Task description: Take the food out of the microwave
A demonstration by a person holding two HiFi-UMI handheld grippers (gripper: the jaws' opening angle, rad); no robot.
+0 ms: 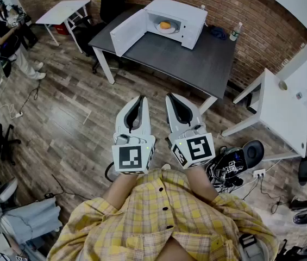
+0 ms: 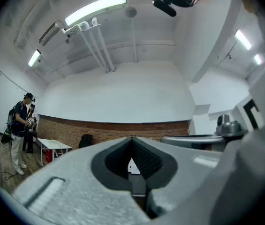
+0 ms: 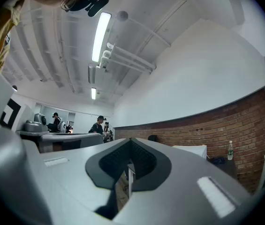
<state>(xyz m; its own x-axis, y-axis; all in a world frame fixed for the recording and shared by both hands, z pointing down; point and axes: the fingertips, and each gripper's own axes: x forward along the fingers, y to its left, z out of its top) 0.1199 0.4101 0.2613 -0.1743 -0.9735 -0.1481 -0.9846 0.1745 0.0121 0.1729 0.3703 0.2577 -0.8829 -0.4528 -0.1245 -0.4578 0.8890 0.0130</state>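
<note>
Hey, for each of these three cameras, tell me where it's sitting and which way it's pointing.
Head view: on the person's head, looking steeply down at the floor, table and open microwave; shows the checked shirt, left gripper and right gripper.
Left gripper view: on the left gripper, facing about level toward the brick wall and ceiling; its shut jaws fill the bottom.
Right gripper view: on the right gripper, similar heading; shut jaws below, bottle at right.
Shared: both gripper views show the brick wall; head and right gripper views show the bottle.

Yellow plaid shirt [image 1: 142,222], dark buttons [image 1: 165,207]; left gripper [image 1: 140,98], right gripper [image 1: 170,97] pale grey, black-white marker cubes [image 1: 131,157].
</note>
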